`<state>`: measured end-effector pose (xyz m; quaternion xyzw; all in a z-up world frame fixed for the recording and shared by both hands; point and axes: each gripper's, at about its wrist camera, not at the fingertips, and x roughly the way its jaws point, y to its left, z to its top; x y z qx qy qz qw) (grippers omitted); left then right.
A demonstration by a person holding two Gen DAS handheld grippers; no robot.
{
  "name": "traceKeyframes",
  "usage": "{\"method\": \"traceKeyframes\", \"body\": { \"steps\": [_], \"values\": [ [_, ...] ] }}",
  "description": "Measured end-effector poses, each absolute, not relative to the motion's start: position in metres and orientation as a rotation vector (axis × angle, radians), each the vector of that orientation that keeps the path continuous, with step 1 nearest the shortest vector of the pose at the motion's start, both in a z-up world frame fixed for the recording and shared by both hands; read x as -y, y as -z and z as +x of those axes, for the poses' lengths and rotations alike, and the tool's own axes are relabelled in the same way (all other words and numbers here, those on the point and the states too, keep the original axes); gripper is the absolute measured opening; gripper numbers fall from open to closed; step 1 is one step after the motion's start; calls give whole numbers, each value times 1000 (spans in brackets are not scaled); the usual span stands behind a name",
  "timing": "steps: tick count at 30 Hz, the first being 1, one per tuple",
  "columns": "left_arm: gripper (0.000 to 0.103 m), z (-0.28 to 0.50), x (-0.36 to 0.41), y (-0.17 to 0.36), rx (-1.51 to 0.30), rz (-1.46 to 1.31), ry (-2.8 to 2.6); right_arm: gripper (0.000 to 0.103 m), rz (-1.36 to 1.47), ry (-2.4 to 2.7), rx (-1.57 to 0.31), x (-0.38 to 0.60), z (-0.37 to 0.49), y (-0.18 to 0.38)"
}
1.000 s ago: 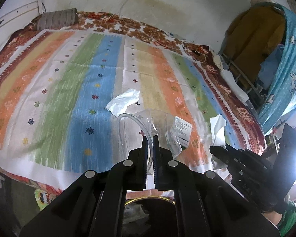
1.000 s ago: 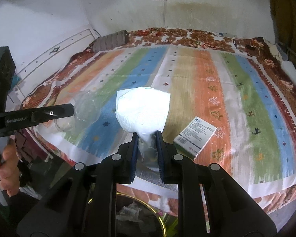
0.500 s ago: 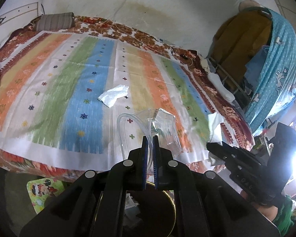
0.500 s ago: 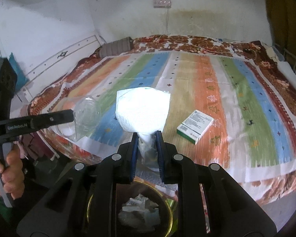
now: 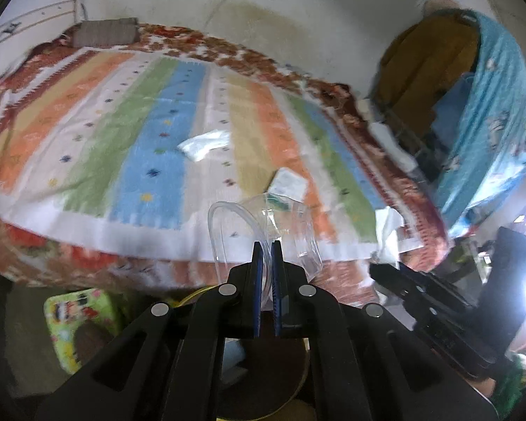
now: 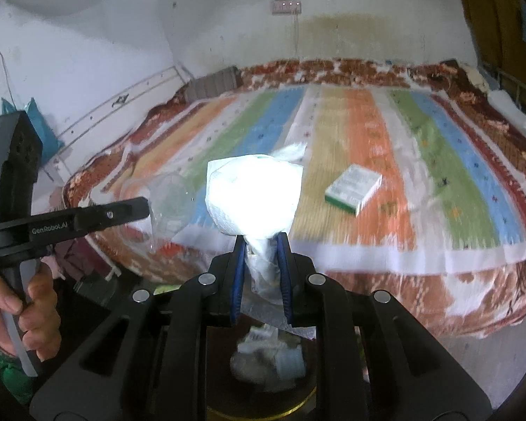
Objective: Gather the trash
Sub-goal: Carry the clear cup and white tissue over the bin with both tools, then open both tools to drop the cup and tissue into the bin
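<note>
Right wrist: one tissue, one box.

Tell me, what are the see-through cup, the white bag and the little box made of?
The cup looks like thin clear plastic: the bedspread shows through it. The bag seems a crinkly white plastic film, glaring in the light. The box is probably printed cardboard, with flat faces and sharp edges.

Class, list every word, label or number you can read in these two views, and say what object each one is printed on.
"GenRobot.AI": on the side of the left gripper, right wrist view.
Small box on the bedspread: print too blurred to read.
Green patterned item on the floor: pictures only, nothing legible.
</note>
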<state>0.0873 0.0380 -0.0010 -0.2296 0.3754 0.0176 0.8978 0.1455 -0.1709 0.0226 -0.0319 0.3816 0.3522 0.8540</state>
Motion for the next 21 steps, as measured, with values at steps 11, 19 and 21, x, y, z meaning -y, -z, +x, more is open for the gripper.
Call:
{"method": "traceKeyframes", "body": {
  "steps": [11, 19, 21],
  "values": [
    [4, 74, -23, 37, -921, -488, -84, 16, -82, -723, -933, 171, 119, 11],
    [4, 84, -19, 68, -1041, -505, -150, 17, -99, -649, -1101, 167, 125, 46],
    [4, 86, -23, 74, -1059, -543, -152, 24, -96, -628, -1142, 166, 130, 54]
  ]
}}
